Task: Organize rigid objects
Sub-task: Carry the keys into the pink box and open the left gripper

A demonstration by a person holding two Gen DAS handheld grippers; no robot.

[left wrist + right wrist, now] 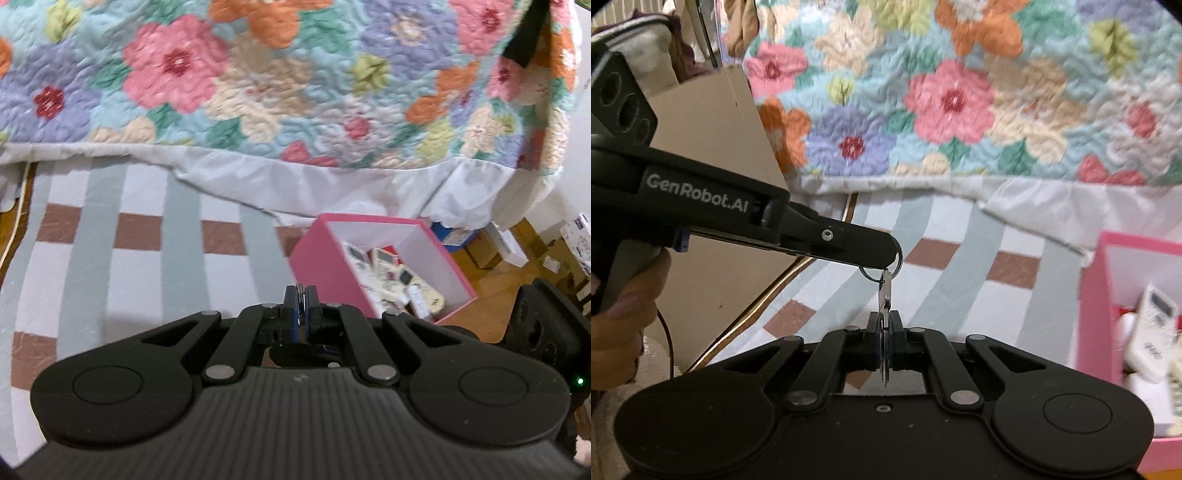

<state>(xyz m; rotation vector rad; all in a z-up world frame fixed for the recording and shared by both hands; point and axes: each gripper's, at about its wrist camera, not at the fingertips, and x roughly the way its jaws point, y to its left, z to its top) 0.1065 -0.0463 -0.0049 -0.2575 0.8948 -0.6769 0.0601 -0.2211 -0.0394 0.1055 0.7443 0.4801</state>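
Item in transit: a flat metal key (885, 295) on a thin wire ring (897, 266), held at centre frame; the left gripper (886, 254) is clenched on the ring and the right gripper (885, 325) is clamped on the blade. Destination, lower right: a pink box (325, 258), stiff card with white lining, already holding several hard plastic remote controls (391, 280). Backdrop: quilted floral bedspread (258, 74) and striped woven rug (147, 240); key judged not yet deposited.
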